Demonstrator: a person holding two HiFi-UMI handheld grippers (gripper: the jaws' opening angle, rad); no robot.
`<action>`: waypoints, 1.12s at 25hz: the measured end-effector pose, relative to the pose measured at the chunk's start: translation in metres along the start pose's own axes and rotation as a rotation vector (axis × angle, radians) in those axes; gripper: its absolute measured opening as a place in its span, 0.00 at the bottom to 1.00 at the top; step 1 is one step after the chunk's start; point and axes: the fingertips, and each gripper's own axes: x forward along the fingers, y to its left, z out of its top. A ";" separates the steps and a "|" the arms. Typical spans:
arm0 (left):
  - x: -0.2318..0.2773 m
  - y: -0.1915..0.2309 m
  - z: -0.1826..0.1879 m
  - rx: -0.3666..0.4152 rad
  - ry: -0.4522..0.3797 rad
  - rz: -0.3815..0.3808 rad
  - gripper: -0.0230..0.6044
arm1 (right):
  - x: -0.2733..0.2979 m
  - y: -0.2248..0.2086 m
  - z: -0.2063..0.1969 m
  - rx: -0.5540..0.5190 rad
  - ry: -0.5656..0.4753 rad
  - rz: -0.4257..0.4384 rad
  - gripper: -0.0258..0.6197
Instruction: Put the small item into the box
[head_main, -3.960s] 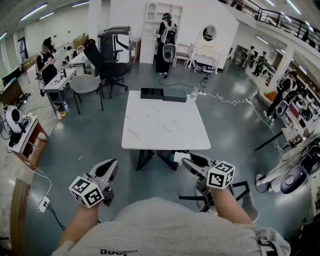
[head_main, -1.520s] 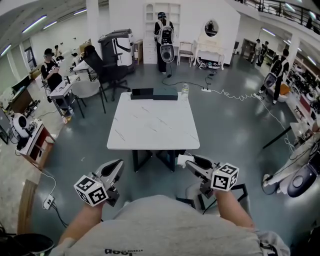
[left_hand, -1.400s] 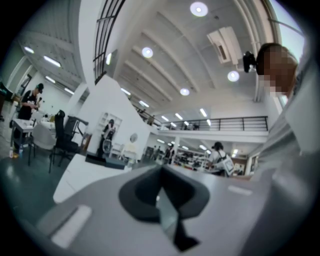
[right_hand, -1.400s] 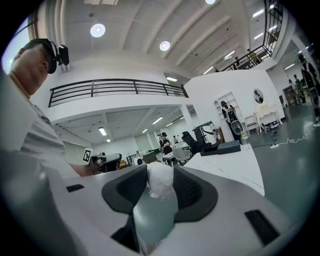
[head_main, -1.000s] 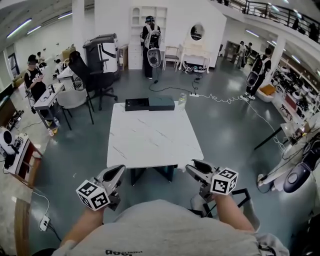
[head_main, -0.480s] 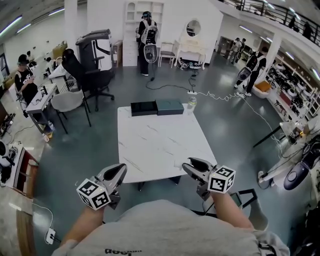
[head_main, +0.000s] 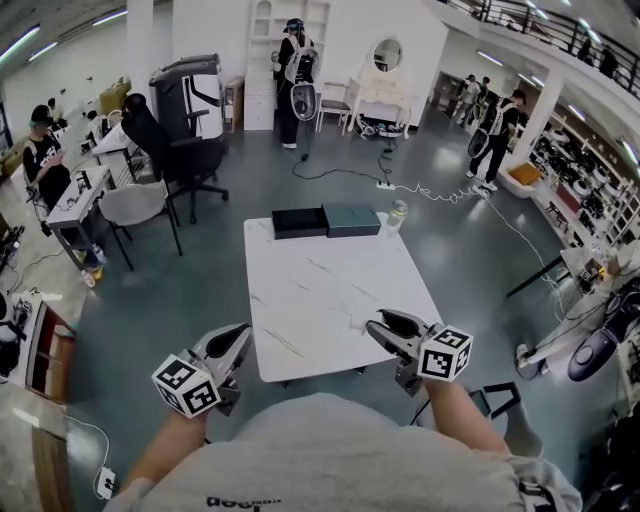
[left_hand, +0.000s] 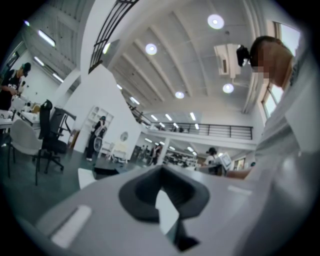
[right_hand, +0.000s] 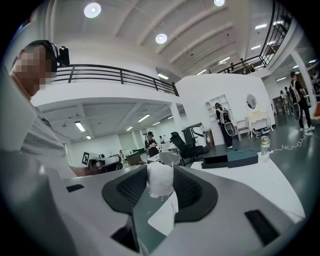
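Small item (right_hand: 159, 184) is sitting pinched in the right gripper (right_hand: 161, 172); the left gripper (left_hand: 161, 186) is hanging open, empty. A loose pinch could be dropping it before the box (head_main: 300, 221) at the table (head_main: 330, 300) far edge.

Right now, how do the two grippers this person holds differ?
The right gripper clamps a small white item; the left gripper has its jaws apart with nothing between them. The right gripper reaches over the table's near edge; the left gripper hangs beside the table's corner, over floor. Both are grey, carry a marker cube and point toward the table.
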 end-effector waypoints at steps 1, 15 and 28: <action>-0.002 0.005 0.002 0.000 -0.002 0.003 0.05 | 0.006 -0.001 0.002 -0.001 0.001 0.000 0.29; -0.002 0.041 -0.002 -0.019 0.001 0.082 0.05 | 0.056 -0.019 0.002 0.004 0.035 0.088 0.29; 0.078 0.056 -0.008 -0.009 -0.001 0.264 0.05 | 0.082 -0.128 0.029 0.039 0.021 0.250 0.29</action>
